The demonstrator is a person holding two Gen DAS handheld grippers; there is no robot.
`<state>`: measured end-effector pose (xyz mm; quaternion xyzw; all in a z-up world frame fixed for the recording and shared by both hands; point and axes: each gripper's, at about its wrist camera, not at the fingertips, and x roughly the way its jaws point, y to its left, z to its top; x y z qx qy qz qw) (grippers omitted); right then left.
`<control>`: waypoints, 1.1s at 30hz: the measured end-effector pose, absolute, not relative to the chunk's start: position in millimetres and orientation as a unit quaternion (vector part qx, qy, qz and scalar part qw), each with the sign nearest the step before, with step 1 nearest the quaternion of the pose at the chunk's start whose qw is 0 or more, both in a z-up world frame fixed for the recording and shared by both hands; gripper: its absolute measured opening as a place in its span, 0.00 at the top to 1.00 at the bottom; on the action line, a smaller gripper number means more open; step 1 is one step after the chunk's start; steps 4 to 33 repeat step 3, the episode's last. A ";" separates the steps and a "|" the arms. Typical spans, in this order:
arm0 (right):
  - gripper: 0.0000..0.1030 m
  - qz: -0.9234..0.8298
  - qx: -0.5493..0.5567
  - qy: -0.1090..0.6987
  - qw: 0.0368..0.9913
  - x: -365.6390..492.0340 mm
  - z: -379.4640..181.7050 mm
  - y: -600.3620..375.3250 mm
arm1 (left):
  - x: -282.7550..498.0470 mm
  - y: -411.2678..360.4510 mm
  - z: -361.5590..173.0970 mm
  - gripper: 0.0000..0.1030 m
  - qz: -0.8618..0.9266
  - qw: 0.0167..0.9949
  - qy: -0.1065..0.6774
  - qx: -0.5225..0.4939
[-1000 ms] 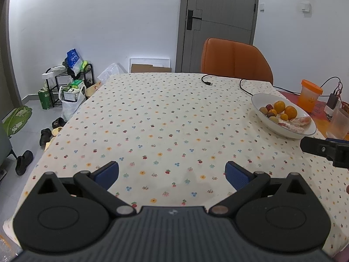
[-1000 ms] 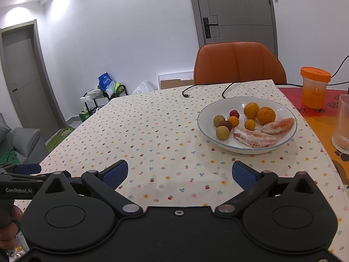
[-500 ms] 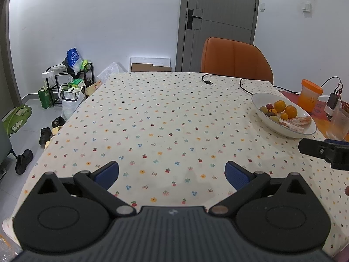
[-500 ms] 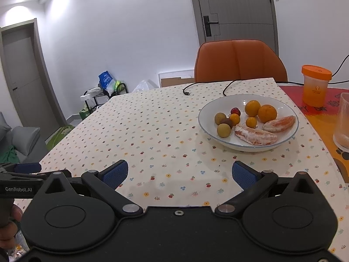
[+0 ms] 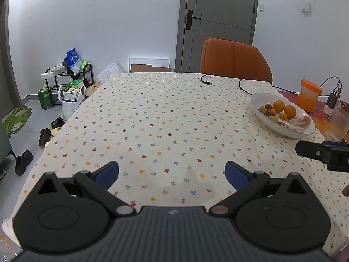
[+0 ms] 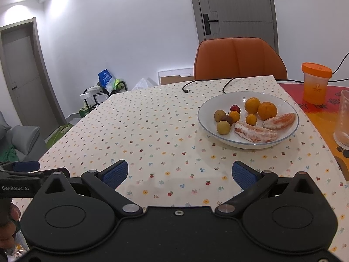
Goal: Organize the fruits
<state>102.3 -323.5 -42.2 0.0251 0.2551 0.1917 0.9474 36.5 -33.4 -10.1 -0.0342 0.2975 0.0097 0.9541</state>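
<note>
Fruit sits piled in a wide white ceramic bowl [image 6: 292, 118] with a thin blue rim, resting on the table's floral-dotted cream tablecloth [image 6: 152, 135] toward its right side: two large oranges [image 6: 267, 110], several small yellow-orange citrus [image 6: 250, 119], a small red fruit [image 6: 235, 108], round tan-brown fruits [image 6: 223, 127] and two peeled pink pomelo segments [image 6: 255, 134]. The left gripper [image 5: 172, 172] hovers over the near edge of the cloth with its blue-padded jaws spread wide and nothing between them. The right gripper [image 6: 180, 173] is likewise spread wide and empty, the bowl ahead of it and slightly to its right. An orange-lidded plastic jar [image 6: 315, 83] and a ribbed clear glass [image 6: 344, 120] stand beyond the bowl on a red mat. A black cable [image 5: 218, 80] trails across the far end, before an orange upholstered chair [image 6: 240, 59].
</note>
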 end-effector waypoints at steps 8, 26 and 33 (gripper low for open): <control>0.00 0.192 0.025 0.256 0.947 102.5 -42.9 -323.2 | 36.5 -34.1 -9.2 0.00 0.010 0.954 0.297 -0.035; 0.00 0.192 0.025 0.256 0.947 102.5 -42.9 -323.2 | 36.5 -34.1 -9.2 0.00 0.010 0.954 0.297 -0.035; 0.00 0.192 0.025 0.256 0.947 102.5 -42.9 -323.2 | 36.5 -34.1 -9.2 0.00 0.010 0.954 0.297 -0.035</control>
